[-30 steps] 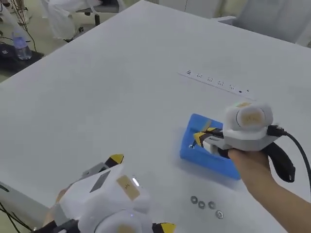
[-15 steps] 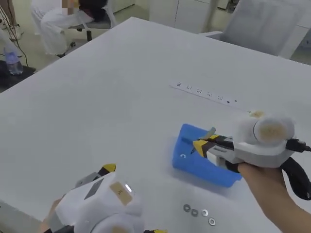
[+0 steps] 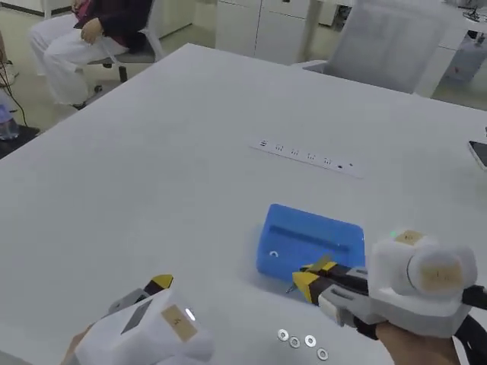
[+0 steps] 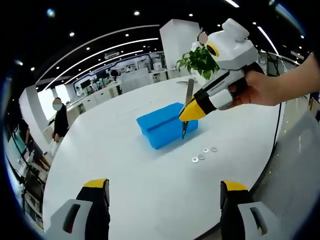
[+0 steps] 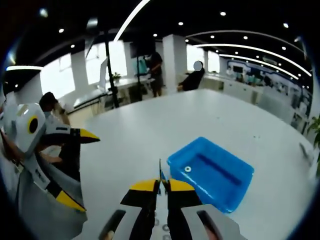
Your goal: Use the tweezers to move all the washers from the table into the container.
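A blue container [image 3: 312, 237] stands on the white table [image 3: 167, 175], with one washer [image 3: 274, 255] inside near its left end. Several washers [image 3: 302, 342] lie in a short row on the table in front of it. My right gripper [image 3: 307, 280] is shut on slim metal tweezers [image 3: 292, 288] and hovers at the container's near edge, tip pointing down. The right gripper view has those shut jaws around the tweezers [image 5: 160, 176], with the container [image 5: 212, 172] just ahead. My left gripper [image 4: 165, 187] is open and holds nothing. One of its fingertips [image 3: 160, 283] pokes in at the lower left.
A power strip [image 3: 304, 157] lies further back on the table. Beyond the far corners there is a seated person [image 3: 84, 38] on the left and a chair [image 3: 388, 38] on the right. The table's near edge is close behind the washers.
My right gripper has drawn back with the tweezers from above the container to its near edge, toward the washers. The head camera has tilted up. The left gripper has barely moved.
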`<control>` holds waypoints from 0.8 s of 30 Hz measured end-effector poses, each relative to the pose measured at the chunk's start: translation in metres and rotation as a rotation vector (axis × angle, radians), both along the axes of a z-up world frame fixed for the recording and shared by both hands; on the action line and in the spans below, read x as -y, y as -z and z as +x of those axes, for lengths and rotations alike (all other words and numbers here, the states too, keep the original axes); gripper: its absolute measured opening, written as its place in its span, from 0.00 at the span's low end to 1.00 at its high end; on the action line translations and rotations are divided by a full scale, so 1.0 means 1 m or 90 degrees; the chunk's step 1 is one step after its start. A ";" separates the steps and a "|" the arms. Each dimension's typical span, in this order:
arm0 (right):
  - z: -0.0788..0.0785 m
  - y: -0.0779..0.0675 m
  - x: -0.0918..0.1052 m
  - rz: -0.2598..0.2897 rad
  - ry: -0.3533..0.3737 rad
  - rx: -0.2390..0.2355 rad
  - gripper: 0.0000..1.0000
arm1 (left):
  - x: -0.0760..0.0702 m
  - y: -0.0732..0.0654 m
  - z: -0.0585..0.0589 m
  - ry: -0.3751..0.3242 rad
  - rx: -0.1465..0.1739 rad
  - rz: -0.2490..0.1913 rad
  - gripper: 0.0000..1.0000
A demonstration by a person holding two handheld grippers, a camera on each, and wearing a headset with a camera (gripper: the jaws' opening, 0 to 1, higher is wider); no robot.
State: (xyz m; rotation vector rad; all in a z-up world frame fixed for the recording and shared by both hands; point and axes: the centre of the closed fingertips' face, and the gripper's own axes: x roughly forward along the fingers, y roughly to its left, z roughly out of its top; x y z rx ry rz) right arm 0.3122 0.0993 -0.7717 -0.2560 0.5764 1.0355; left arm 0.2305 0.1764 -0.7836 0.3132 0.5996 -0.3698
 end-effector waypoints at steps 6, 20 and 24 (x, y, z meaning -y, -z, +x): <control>-0.014 0.021 0.006 -0.010 0.011 -0.032 0.04 | -0.002 0.001 0.000 -0.004 -0.003 0.005 0.94; -0.019 0.043 0.007 -0.030 0.029 -0.053 0.04 | -0.002 0.002 0.000 0.000 -0.004 0.011 0.93; -0.018 0.043 0.007 -0.034 0.029 -0.055 0.04 | -0.001 0.002 -0.001 0.002 -0.005 0.013 0.93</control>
